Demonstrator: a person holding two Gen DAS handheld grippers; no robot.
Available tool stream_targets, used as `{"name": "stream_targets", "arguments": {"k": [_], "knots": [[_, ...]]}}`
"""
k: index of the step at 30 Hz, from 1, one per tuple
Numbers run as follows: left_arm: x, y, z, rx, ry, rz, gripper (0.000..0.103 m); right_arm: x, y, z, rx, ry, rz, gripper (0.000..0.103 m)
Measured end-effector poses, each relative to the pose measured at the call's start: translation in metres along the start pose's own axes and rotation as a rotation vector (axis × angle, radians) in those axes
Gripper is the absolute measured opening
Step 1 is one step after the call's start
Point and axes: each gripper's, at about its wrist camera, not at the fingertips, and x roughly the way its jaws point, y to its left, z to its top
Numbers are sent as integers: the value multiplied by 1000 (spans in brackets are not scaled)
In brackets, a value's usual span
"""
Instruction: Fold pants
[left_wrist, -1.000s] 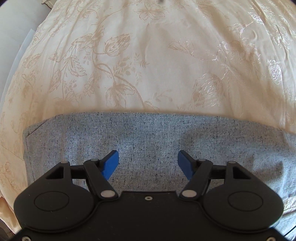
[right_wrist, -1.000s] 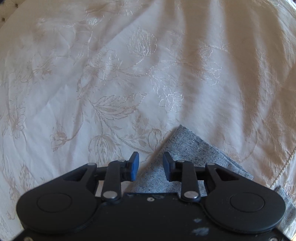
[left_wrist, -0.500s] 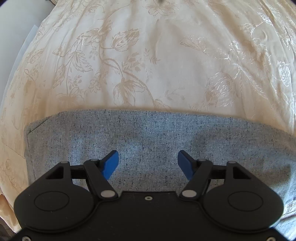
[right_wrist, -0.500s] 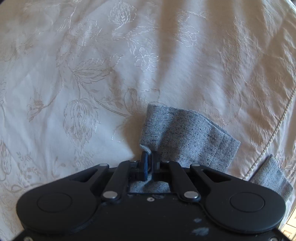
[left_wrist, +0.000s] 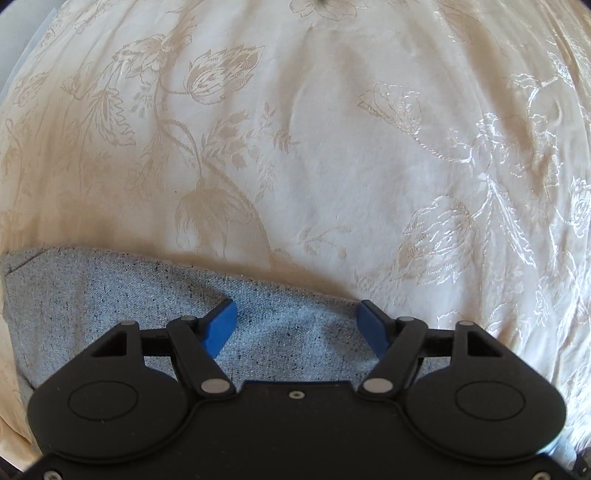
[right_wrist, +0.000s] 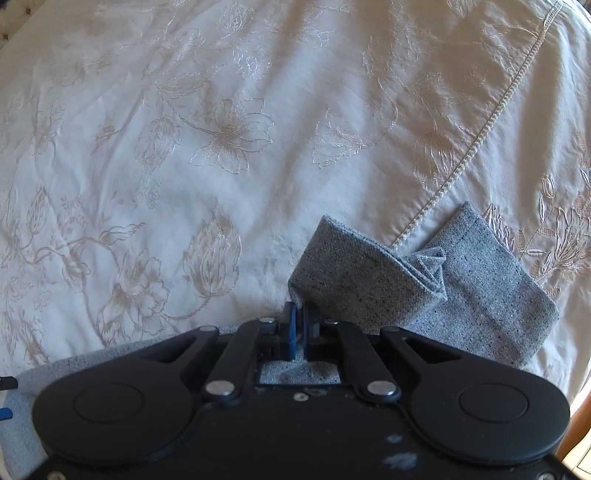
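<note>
The grey speckled pants (left_wrist: 110, 295) lie flat on a cream flowered bedspread (left_wrist: 295, 147). My left gripper (left_wrist: 296, 310) hovers over them near their upper edge, its jaws wide and opening, blue fingertips (left_wrist: 221, 325) apart and pressing nothing. In the right wrist view, my right gripper (right_wrist: 300, 310) is shut on an edge of the pants (right_wrist: 369, 273). The leg end hangs from it in a curled double layer, lifted off the bedspread (right_wrist: 221, 147). More grey cloth shows under the gripper body at the lower left.
A corded seam (right_wrist: 476, 144) runs diagonally across the bedspread at the right. The bed's edge and a strip of wood floor (right_wrist: 580, 443) show at the far lower right. A pale wall or floor (left_wrist: 22, 33) lies beyond the bed at the upper left.
My right gripper closed on the pants edge, lifted it and carried it across the bed, so the leg now curls over. My left gripper slid along the pants toward their upper edge.
</note>
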Motion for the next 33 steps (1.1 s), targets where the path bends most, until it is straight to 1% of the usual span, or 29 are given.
{"name": "stream_targets", "arguments": {"k": [3, 5, 7, 9, 10, 11, 12, 13, 14, 15, 17, 20, 22, 24, 26, 28, 30, 33], "knots": [[-4, 3, 5, -44, -29, -32, 74, -7, -2, -1, 5, -6, 5, 3], [-1, 1, 10, -54, -23, -20, 76, -15, -7, -5, 5, -11, 10, 3], [9, -2, 14, -53, 8, 7, 77, -14, -6, -5, 1, -11, 12, 3], [25, -6, 13, -32, 78, 63, 78, -13, -2, -4, -6, -18, 11, 3], [31, -6, 11, -23, 109, 65, 77, -14, -2, -6, -10, -18, 10, 3], [32, -5, 8, -24, 117, 54, 70, -15, -3, -8, -13, -21, 8, 3], [29, -3, 3, -29, 123, 37, 57, -18, -3, -8, -16, -25, 5, 3], [26, 0, -2, -31, 137, 18, 46, -21, -4, -9, -19, -30, 6, 3], [22, 2, -7, -25, 145, 0, 15, -24, -4, -11, -18, -38, 8, 3], [14, 5, -14, -16, 139, -23, 10, -28, -5, -12, -14, -46, 9, 3], [-6, 10, -31, 7, 101, -21, 9, -37, -8, -13, -10, -61, 9, 3], [-41, 22, -62, 42, 29, -50, 9, -56, -16, -18, -13, -95, 16, 3], [-66, 35, -91, 49, -17, -75, 9, -70, -23, -22, -18, -117, 24, 3], [-85, 48, -117, 53, -57, -85, 9, -83, -34, -27, -22, -127, 34, 3], [-105, 57, -134, 47, -92, -91, 9, -91, -45, -33, -25, -127, 51, 3], [-113, 70, -166, 24, -112, -104, 9, -97, -55, -41, -42, -122, 62, 3], [-115, 81, -195, -3, -111, -103, 9, -99, -64, -49, -70, -117, 60, 3], [-98, 87, -241, -40, -96, -84, 9, -94, -79, -62, -119, -97, 52, 3]]}}
